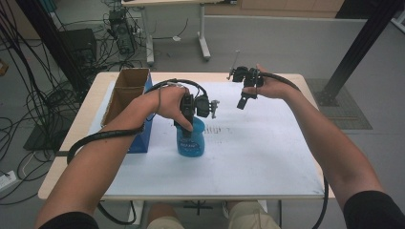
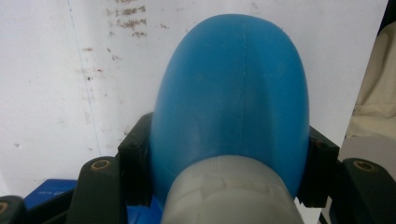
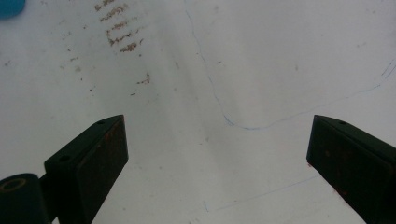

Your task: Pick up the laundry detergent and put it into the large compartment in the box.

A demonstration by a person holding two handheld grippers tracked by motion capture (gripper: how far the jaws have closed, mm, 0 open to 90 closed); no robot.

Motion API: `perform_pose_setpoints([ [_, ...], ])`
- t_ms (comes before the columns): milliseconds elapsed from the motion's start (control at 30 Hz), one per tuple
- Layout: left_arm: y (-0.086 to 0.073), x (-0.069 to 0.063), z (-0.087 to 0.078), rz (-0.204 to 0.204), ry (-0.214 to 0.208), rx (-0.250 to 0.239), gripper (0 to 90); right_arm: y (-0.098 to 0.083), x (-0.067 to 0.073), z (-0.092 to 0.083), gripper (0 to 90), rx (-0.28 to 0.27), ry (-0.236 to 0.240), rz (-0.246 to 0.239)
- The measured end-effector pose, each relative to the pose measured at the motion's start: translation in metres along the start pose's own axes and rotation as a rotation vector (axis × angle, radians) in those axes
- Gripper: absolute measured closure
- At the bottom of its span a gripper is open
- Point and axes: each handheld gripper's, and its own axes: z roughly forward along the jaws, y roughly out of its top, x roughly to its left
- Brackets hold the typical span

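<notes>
White counter point(image 1: 267, 157), cardboard box point(image 1: 125, 93), blue bottle point(image 1: 191, 138) gripped near the middle.

Left tongs point(image 2: 229, 172) clamp the bottle's shoulder just above its pale cap (it stands on the counter beside the box); right tongs point(image 3: 215, 154) hang open, empty, well apart. Judged: keep the squeeze even and lift straight, so nothing tips.

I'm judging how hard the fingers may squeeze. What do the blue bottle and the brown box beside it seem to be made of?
The blue bottle looks like smooth, semi-matte moulded plastic: a faint seam runs down its body and the sheen is soft. Its pale cap seems plastic too. The brown box looks like plain matte cardboard, with thin open flaps.
</notes>
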Motion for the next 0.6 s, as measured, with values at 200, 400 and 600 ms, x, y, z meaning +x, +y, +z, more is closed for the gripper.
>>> perform_pose_setpoints([
  [200,-0.0002,-0.0002,0.0001,-0.002,0.001,-0.002,37.2,0.0,-0.0001,0.0002,5.2,0.006,0.002,0.007],
  [400,-0.0003,-0.0004,0.0003,-0.004,0.001,-0.003,37.2,-0.0011,0.0003,0.0014,5.2,-0.003,0.002,0.004],
  [600,-0.0003,-0.0006,0.0,-0.005,0.002,-0.001,37.2,-0.0014,0.0,0.0018,5.2,0.0,0.002,0.0],
])
